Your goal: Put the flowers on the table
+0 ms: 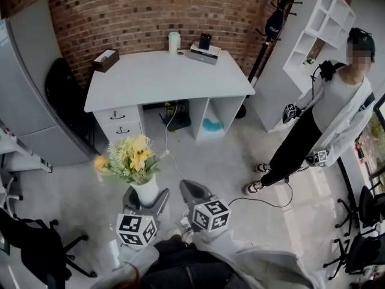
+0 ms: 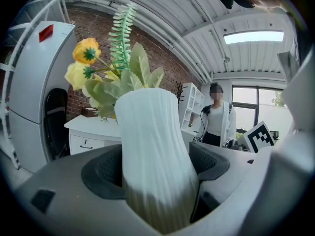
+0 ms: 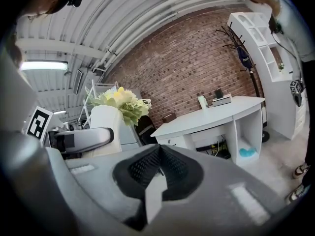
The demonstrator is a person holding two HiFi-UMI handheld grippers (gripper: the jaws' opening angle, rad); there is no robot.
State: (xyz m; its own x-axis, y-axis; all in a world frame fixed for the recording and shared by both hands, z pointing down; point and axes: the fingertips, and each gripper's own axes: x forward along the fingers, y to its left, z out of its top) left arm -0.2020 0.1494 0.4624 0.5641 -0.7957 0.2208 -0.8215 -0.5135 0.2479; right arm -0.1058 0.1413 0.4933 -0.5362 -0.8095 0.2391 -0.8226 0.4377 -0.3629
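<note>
A white ribbed vase holding yellow flowers with green leaves stands upright between the fingers of the left claw, above the grey floor. The right claw is just beside it. The white tabletop stands well apart, against a red brick wall.

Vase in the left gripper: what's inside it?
Yellow flowers and green leaves rise from the white vase held by the left gripper. Their stems below the rim, and any filler, are hidden by the opaque wall.
</note>
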